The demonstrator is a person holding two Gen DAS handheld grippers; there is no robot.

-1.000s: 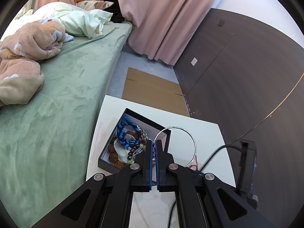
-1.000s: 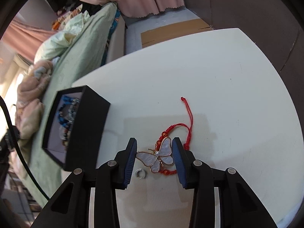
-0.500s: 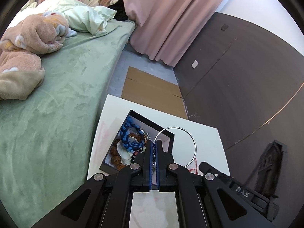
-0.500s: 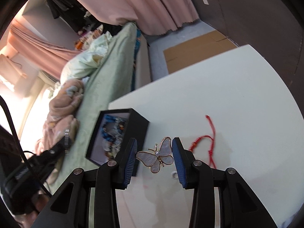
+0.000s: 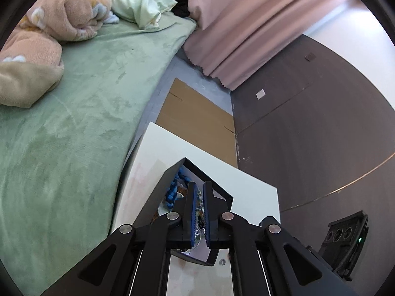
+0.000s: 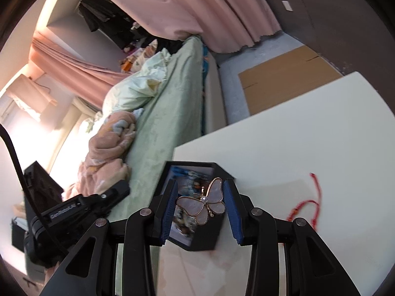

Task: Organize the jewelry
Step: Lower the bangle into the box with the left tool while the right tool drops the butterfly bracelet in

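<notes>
My right gripper [image 6: 200, 203] is shut on a pearly butterfly brooch [image 6: 202, 201] with a gold rim and holds it in the air above the black jewelry box [image 6: 197, 236]. The box also shows in the left wrist view [image 5: 160, 192], with blue and brown beads inside. My left gripper [image 5: 200, 212] is shut on a thin silvery piece of jewelry [image 5: 198, 231] right over the box. A red cord bracelet [image 6: 308, 204] lies on the white table [image 6: 308, 135] to the right. A small silver ring [image 5: 222, 261] lies on the table by the box.
A green bed [image 5: 74, 123] with blankets and pillows runs along the table's left side. A flat cardboard sheet [image 5: 197, 118] lies on the floor beyond the table. A dark wall [image 5: 308, 135] and pink curtains [image 5: 234, 37] stand behind.
My right gripper lifted the butterfly brooch off the table and carried it left over the box. My left gripper moved closer over the box with its piece; the large wire hoop is out of view.
</notes>
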